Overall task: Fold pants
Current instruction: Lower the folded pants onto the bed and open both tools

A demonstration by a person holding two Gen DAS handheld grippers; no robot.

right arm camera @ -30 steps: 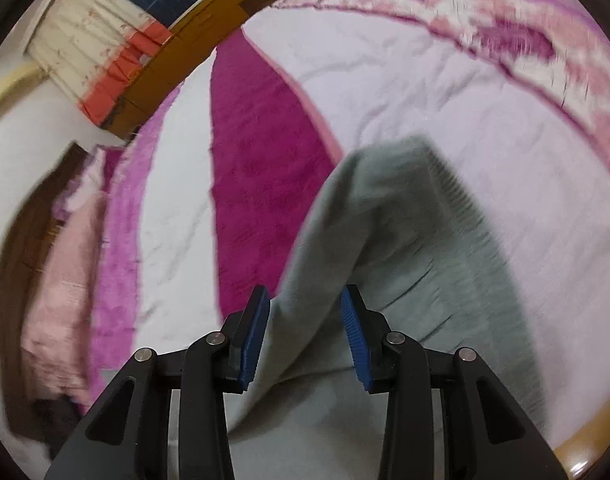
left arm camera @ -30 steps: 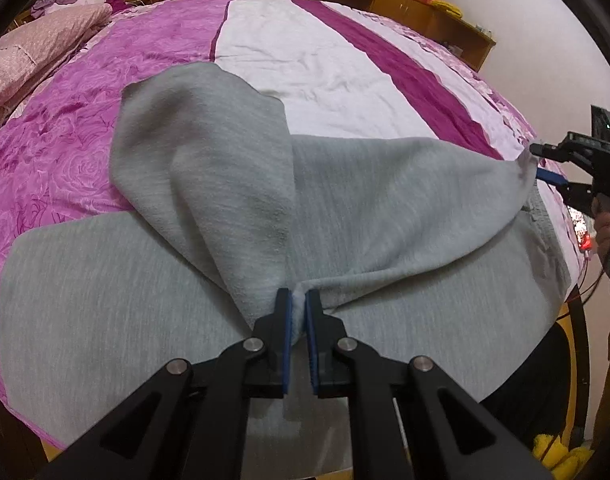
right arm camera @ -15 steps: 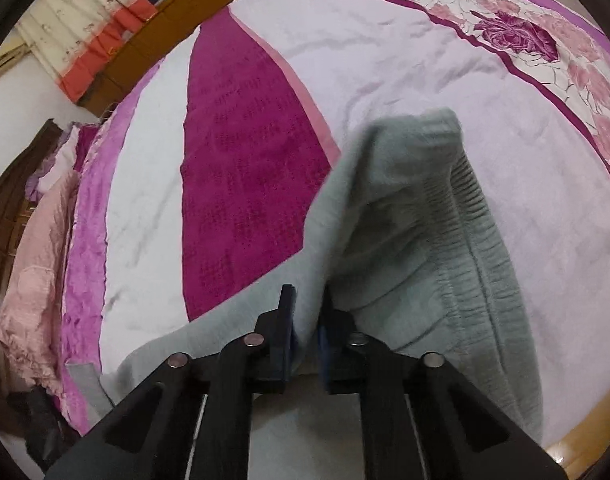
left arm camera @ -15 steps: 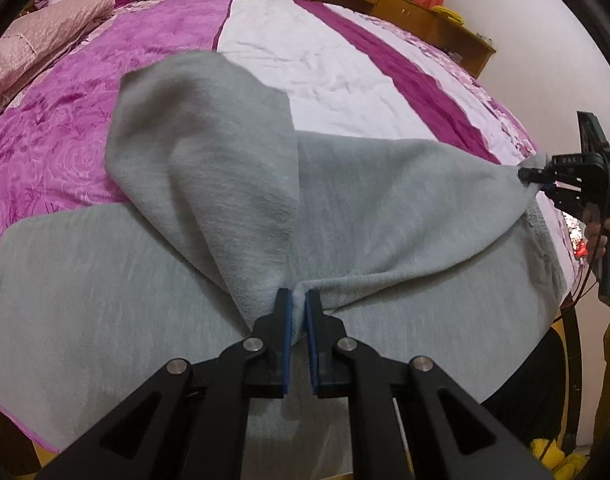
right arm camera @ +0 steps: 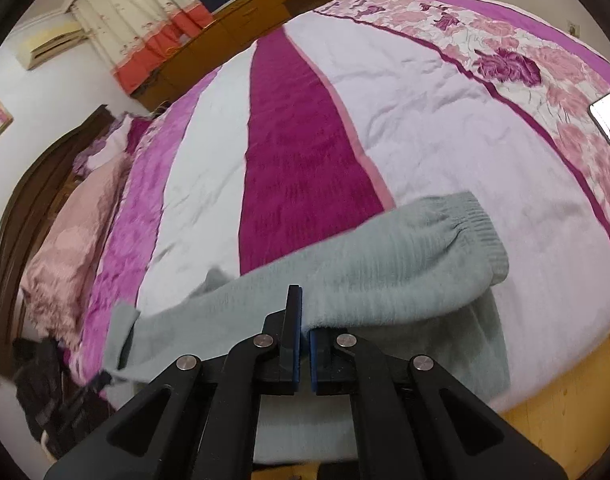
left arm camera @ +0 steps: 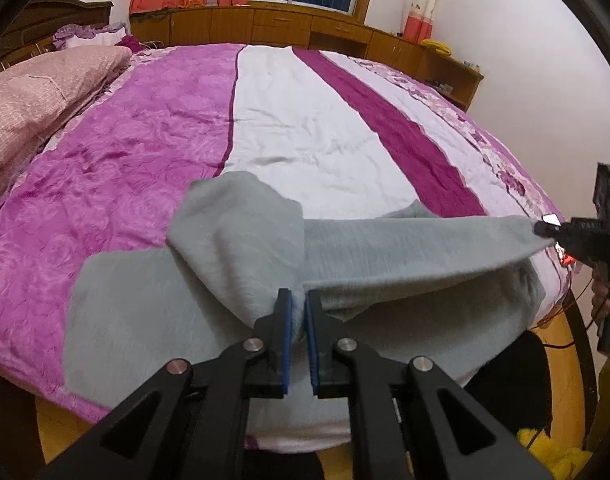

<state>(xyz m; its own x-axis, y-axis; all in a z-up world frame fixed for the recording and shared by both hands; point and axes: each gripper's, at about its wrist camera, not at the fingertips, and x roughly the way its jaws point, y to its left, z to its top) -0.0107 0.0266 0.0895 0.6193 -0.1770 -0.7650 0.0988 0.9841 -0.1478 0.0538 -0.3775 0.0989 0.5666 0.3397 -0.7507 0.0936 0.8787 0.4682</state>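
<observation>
My left gripper (left arm camera: 298, 312) is clamped on a pinch of the grey pants (left arm camera: 405, 252), and my right gripper (right arm camera: 303, 326) is closed on the fabric near the elastic waistband (right arm camera: 481, 232); between them one layer hangs lifted over the rest, which lies flat at the near edge of the bed (left arm camera: 305, 128). The knit looks soft, thick and limp, so I judge it will sag and drag unless held at corners or hems. Beyond lies plenty of bare bedspread; the near bed edge and a phone (right arm camera: 607, 120) on the bed's right side are the limits.
</observation>
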